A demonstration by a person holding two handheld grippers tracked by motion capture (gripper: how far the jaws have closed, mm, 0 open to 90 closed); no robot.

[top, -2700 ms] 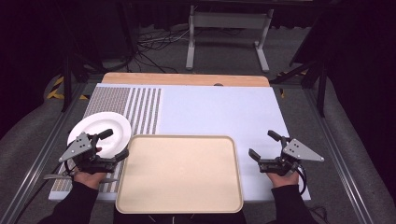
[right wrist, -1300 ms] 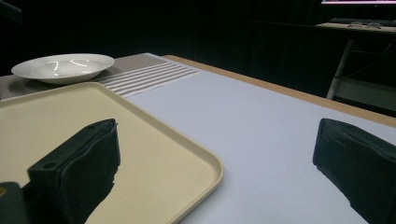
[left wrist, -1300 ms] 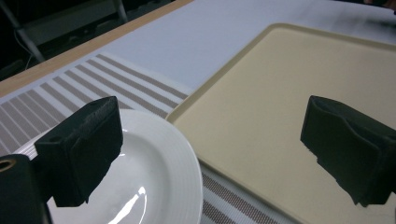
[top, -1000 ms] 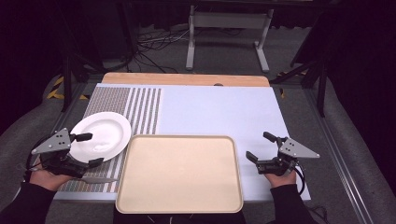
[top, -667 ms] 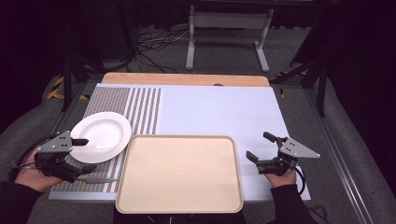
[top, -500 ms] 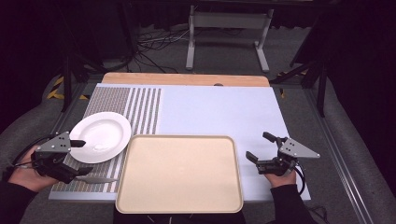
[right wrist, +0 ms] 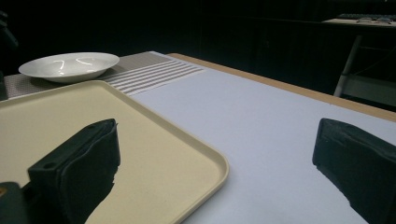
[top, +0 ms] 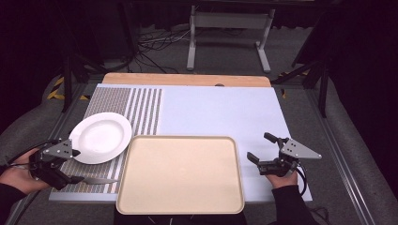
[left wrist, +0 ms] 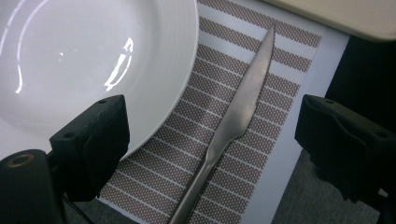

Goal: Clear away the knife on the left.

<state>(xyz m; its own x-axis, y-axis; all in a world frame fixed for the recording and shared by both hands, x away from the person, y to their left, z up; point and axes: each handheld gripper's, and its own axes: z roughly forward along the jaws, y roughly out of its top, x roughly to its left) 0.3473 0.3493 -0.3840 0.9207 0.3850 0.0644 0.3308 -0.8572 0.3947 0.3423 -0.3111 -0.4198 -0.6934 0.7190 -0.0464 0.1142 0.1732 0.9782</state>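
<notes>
We are lining our wide-open, empty left claw (left wrist: 210, 154) over the knife (left wrist: 233, 121); straddling its handle squarely, clear of the plate (left wrist: 93, 60), is helping.

lit table, dark surroundings, plate (left wrist: 84, 56) glare

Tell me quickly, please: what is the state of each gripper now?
Left gripper: open, holds nothing; the knife lies on the mat between its fingers, untouched.
Right gripper: open, holds nothing, beside the tray.
</notes>
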